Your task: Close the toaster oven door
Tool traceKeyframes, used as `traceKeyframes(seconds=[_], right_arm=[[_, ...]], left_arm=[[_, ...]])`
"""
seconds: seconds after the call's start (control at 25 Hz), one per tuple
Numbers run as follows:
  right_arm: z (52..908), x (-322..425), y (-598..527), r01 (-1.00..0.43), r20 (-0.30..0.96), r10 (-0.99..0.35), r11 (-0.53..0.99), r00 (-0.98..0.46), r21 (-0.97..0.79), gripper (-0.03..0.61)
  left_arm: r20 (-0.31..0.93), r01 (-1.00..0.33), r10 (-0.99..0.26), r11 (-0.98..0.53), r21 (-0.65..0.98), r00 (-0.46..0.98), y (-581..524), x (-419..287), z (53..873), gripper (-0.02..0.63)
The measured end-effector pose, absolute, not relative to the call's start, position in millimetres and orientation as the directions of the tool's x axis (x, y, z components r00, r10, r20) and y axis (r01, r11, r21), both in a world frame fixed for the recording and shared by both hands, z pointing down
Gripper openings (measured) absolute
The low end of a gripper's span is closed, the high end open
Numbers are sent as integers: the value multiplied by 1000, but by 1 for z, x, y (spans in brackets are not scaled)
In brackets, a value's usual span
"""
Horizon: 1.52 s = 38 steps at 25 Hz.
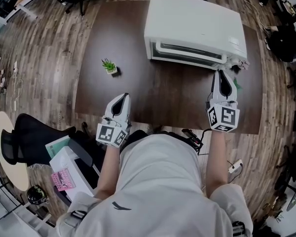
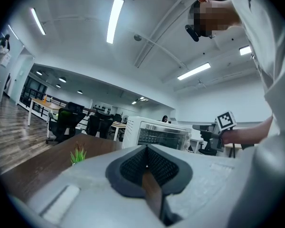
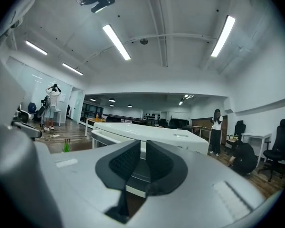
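Observation:
A white toaster oven stands at the far right of the dark table. Its glass door with a long handle is up against the front. My right gripper hovers just before the oven's right front corner, its jaws a narrow slit apart with nothing between them. Through that slit in the right gripper view shows the oven. My left gripper hangs over the table's near edge, shut and empty. The left gripper view looks past its touching tips at the oven door.
A small potted plant sits on the table left of the oven. A black office chair and boxes stand on the floor at near left. A power strip lies at near right. A person stands far behind.

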State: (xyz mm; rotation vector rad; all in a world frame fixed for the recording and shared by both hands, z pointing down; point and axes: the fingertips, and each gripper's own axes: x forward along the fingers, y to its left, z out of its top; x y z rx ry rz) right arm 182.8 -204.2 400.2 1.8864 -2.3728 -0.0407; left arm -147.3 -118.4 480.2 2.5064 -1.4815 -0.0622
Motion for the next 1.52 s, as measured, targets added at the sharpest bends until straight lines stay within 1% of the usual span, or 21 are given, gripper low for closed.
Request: traceKeyframes(seconds=[0.24, 0.44, 0.64, 1.16, 1.52], right_arm=[[404, 165, -138, -976, 27, -976, 216, -215, 28, 37], [406, 148, -105, -965, 14, -967, 255, -255, 57, 24], [411, 151, -98, -973, 33, -973, 231, -230, 27, 0], [420, 158, -99, -978, 74, -977, 205, -202, 30, -2], [424, 155, -98, -976, 89, -973, 216, -212, 34, -2]], left_arm=[[63, -855, -870, -465, 231, 489, -115, -146, 475, 3], [45, -850, -868, -471, 235, 494, -113, -145, 469, 3], [33, -846, -867, -475, 244, 497, -110, -143, 465, 3], [32, -845, -867, -475, 246, 497, -105, -142, 467, 3], [33, -845, -866, -477, 242, 498, -103, -142, 469, 3]])
